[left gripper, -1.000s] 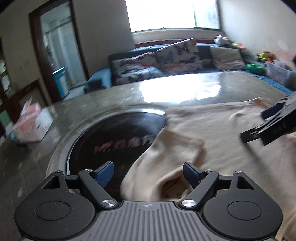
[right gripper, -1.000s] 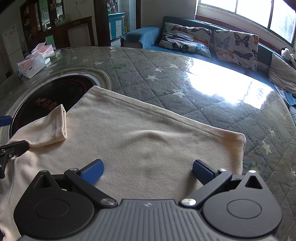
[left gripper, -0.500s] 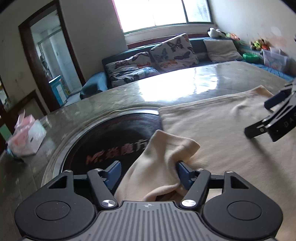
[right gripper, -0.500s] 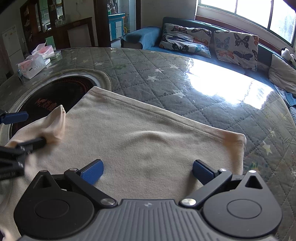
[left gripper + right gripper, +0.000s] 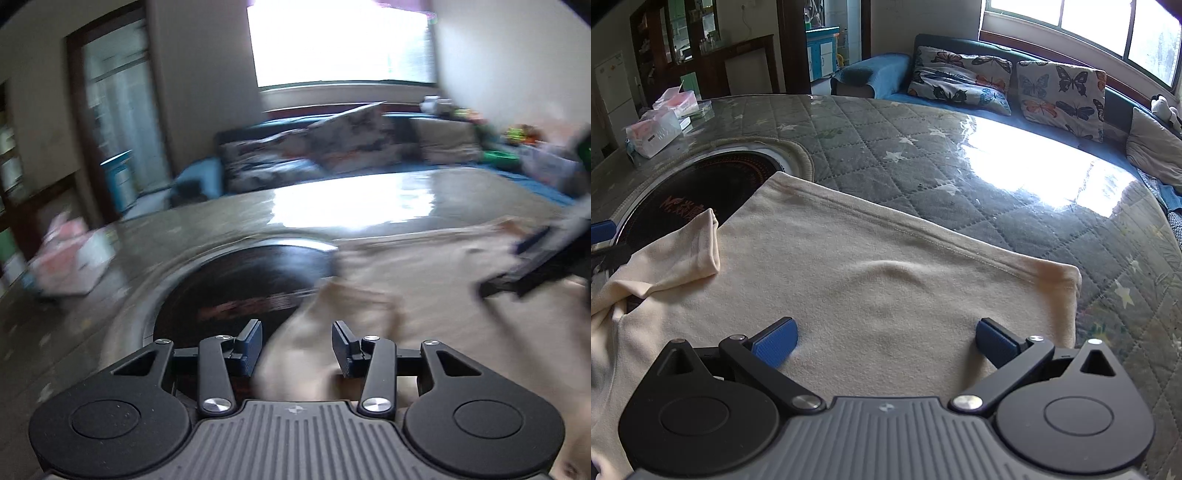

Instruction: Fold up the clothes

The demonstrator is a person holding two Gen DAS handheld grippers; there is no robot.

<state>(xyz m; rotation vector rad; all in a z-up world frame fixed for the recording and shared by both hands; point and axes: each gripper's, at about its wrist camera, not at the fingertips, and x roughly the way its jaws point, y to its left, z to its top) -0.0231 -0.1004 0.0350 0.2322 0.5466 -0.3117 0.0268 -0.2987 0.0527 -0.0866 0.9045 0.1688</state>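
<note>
Garment: cream soft-knit shirt (image 5: 879,280) lies spread flat on the round bench with grey quilted cover under clear plastic (image 5: 923,147); its hem runs from 10 o'clock to 3 o'clock in the right wrist view.

Sleeve: cream short sleeve (image 5: 683,254) is turned inward over the body of the shirt at 9 o'clock, partly above the dark round glass plate sunk in the bench (image 5: 683,192).

Left hand-held gripper (image 5: 297,345): the jaws are narrowed, not fully together, and the sleeve cloth (image 5: 325,325) fills the gap between the blue pads. The view is blurred by motion, so I cannot tell if the pads really pinch the cloth.

Right hand-held gripper (image 5: 886,338): the jaws stand wide and hold nothing; it hovers just over the middle of the shirt body.

Key relation: the sleeve lies straight ahead of the left hand-held gripper, at 12 o'clock, with its long axis pointing away toward 1 o'clock. The left one is much nearer; the right one is well apart from it, toward 3 o'clock.

Stage, as a judgement: the sleeve is folded in only loosely and rumpled, so the fold on this side looks not finished.

Other things: white and pink tissue packs (image 5: 661,122) stand at 10 o'clock, far from the shirt.
</note>
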